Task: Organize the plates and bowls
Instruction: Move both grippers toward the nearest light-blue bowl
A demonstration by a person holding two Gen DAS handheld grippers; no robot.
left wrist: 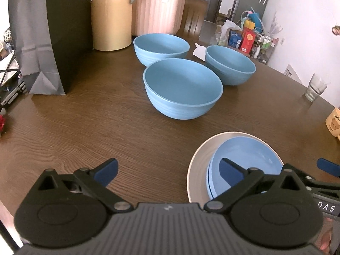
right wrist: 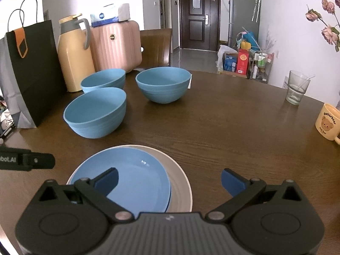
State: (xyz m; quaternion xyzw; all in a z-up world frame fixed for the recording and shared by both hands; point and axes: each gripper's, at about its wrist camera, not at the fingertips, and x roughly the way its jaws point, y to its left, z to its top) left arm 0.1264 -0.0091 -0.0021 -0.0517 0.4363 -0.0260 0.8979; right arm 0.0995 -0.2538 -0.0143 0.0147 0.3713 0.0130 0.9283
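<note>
Three blue bowls stand apart on the brown table: a near one (left wrist: 183,88) (right wrist: 96,112), a far left one (left wrist: 161,47) (right wrist: 104,80) and a far right one (left wrist: 230,64) (right wrist: 163,85). Blue plates (left wrist: 248,161) (right wrist: 129,178) are stacked on a larger white plate (left wrist: 196,170) (right wrist: 180,180) near the front edge. My left gripper (left wrist: 169,171) is open and empty, left of the plates, its right finger over them. My right gripper (right wrist: 170,181) is open and empty above the plate stack. Its fingertip (left wrist: 328,166) also shows in the left wrist view.
A dark paper bag (right wrist: 27,74), a yellow thermos jug (right wrist: 74,55) and a pink case (right wrist: 115,44) stand at the table's far left. A glass (right wrist: 297,87) and a bear mug (right wrist: 327,122) stand at the right. A chair back (right wrist: 156,46) is behind the table.
</note>
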